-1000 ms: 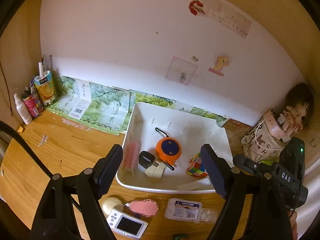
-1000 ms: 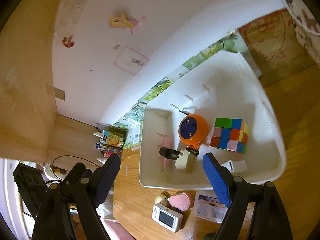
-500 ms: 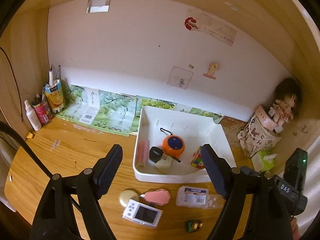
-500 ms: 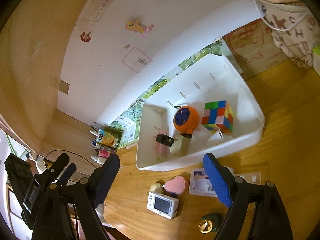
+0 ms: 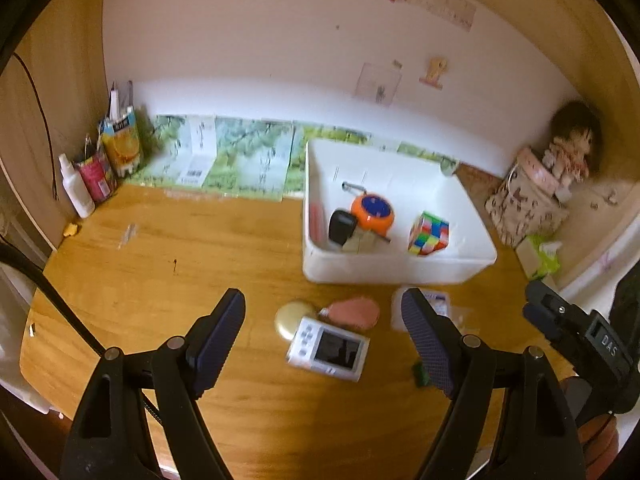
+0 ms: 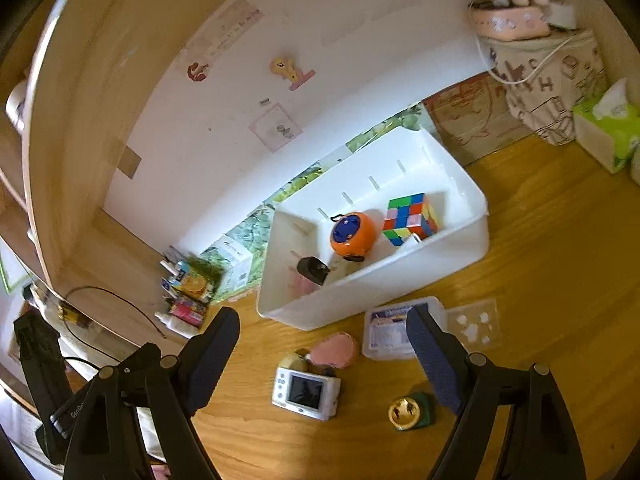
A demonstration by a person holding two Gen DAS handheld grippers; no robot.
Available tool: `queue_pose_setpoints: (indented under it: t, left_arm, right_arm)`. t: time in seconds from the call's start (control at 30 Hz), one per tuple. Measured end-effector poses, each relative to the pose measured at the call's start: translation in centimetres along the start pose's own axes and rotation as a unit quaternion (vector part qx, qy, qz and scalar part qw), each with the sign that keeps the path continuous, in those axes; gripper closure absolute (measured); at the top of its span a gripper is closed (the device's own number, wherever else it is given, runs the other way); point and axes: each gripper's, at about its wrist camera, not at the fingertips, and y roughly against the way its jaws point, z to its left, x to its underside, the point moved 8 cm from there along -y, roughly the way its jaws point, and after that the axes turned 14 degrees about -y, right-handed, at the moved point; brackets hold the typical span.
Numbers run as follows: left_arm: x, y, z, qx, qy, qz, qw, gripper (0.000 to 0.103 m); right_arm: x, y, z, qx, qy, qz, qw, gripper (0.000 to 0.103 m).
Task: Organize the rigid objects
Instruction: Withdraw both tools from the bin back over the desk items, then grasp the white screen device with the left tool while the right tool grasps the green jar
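1. Left gripper (image 5: 323,322): jaws spread, empty, above the desk (image 5: 160,280).
2. Right gripper (image 6: 322,334): jaws spread, empty.
3. White handheld device (image 5: 328,349): lies on the desk at 12 o'clock between the left gripper's fingers, long axis crosswise.
4. White bin (image 5: 396,270): beyond at 1 o'clock, holding Rubik's cube (image 5: 428,233).

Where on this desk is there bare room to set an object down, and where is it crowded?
Free: the wooden desk between the bottles and the white bin, and the bin's floor behind the cube. Crowded: the strip before the bin, around the white device, pink case and clear box.
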Motion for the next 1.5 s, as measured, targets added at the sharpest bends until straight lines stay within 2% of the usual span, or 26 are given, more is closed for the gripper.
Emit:
queue_pose_setpoints:
  t: [0.13, 0.27, 0.67, 0.87, 1.17, 1.3, 1.5]
  left_arm:
    - [1.0, -0.4, 0.6, 0.010, 0.006, 0.006, 0.9999, 0.020]
    - [1.5, -0.8, 1.3, 0.021, 0.008, 0.016, 0.9996, 0.020]
    - [2.0, -1.9, 1.0, 0.067, -0.037, 0.034, 0.9965, 0.020]
    - [2.7, -3.7, 0.5, 0.091, -0.048, 0.073, 0.9920, 0.020]
    - [4.8, -7.9, -1.4, 0.127, -0.055, 0.178, 0.9742, 0.016]
    - [5.9, -10.2, -2.5, 0.132, -0.070, 0.235, 0.9605, 0.016]
    - [6.6, -13.0, -3.1, 0.107, -0.094, 0.297, 0.9444, 0.016]
  right_arm:
    - [2.0, 1.0, -0.3, 0.024, 0.020, -0.020, 0.999, 0.017]
    - [3.6, 1.9, -0.4, 0.030, 0.020, -0.041, 0.999, 0.017]
    - [7.7, 3.7, 0.0, 0.090, 0.085, -0.124, 0.985, 0.017]
    - [8.9, 3.5, 0.2, 0.115, 0.117, -0.142, 0.976, 0.017]
    - [9.4, 2.0, -0.7, 0.163, 0.164, -0.137, 0.963, 0.017]
    - [9.3, 0.8, -1.5, 0.184, 0.187, -0.118, 0.958, 0.017]
    - [9.6, -1.8, -2.6, 0.211, 0.243, -0.071, 0.944, 0.017]
